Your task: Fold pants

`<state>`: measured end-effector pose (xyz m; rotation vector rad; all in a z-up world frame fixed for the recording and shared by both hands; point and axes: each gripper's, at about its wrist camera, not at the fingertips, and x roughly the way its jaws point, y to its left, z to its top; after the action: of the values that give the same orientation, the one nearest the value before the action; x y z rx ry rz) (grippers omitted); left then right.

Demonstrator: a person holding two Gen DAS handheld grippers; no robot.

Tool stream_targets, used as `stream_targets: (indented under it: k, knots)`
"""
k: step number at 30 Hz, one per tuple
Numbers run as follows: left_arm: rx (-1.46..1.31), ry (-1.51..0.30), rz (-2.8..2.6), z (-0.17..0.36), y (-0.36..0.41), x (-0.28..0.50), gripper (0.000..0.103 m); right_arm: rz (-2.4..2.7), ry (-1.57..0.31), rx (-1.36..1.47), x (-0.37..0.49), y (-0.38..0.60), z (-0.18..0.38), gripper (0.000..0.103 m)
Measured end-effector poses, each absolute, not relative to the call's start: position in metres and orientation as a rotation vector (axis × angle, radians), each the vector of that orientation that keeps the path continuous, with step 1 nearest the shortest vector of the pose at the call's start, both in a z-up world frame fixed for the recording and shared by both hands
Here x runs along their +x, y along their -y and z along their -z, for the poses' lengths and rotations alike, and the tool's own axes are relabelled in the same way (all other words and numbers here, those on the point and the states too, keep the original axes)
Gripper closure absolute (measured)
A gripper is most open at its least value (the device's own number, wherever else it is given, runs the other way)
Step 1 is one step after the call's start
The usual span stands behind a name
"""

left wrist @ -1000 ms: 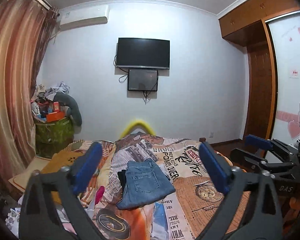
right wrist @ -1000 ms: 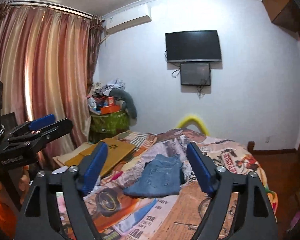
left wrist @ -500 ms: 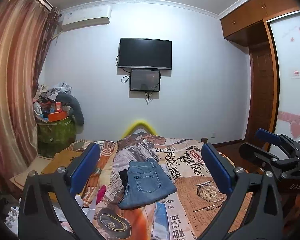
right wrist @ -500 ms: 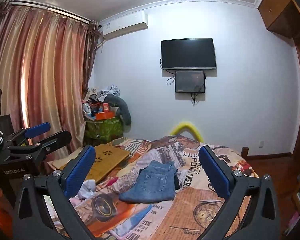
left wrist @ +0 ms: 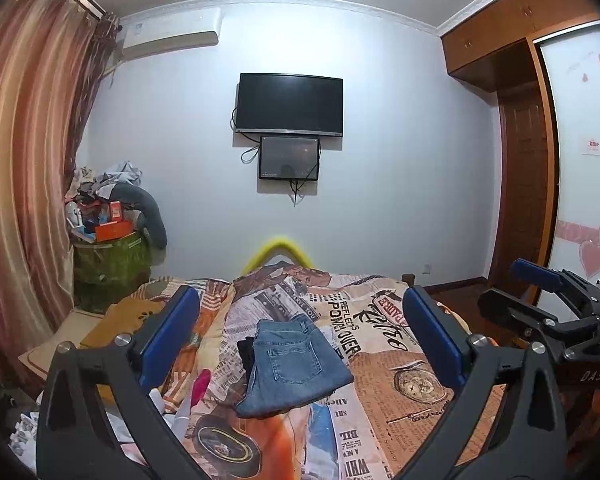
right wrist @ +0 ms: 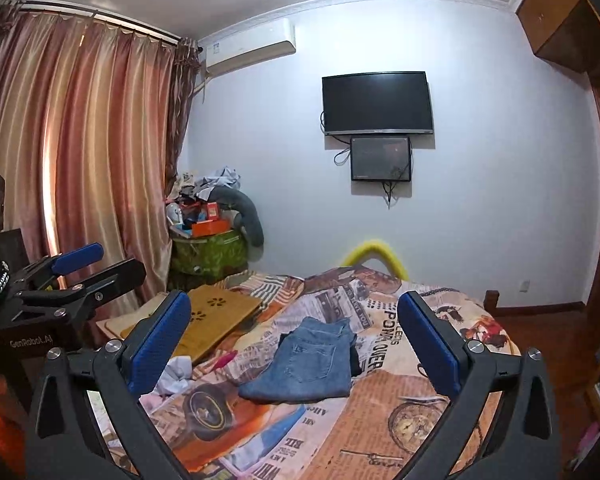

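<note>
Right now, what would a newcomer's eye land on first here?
The folded blue jeans lying mid-bed on the loud newspaper-print bedspread, framed by the open blue fingers of the left gripper. Next, the black TV on the far wall above the bed.

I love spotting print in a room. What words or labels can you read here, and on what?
"GenRobot.AI": on the left gripper.
"DAS": on the right gripper.
"POWER", "BILL": upside down on the bedspread.
Red door sticker, air conditioner label: too small.
</note>
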<state>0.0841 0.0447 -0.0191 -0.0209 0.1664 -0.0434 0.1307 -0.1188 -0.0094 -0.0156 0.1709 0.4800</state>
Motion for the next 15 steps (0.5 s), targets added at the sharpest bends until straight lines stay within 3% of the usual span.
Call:
stream_targets:
  k: [15]
  knots:
    - [-0.029,-0.188,0.046,0.025,-0.0396,0.0923,0.0,-0.482,-0.194,-0.01,0.1318,0.1193,0.0093,0.0]
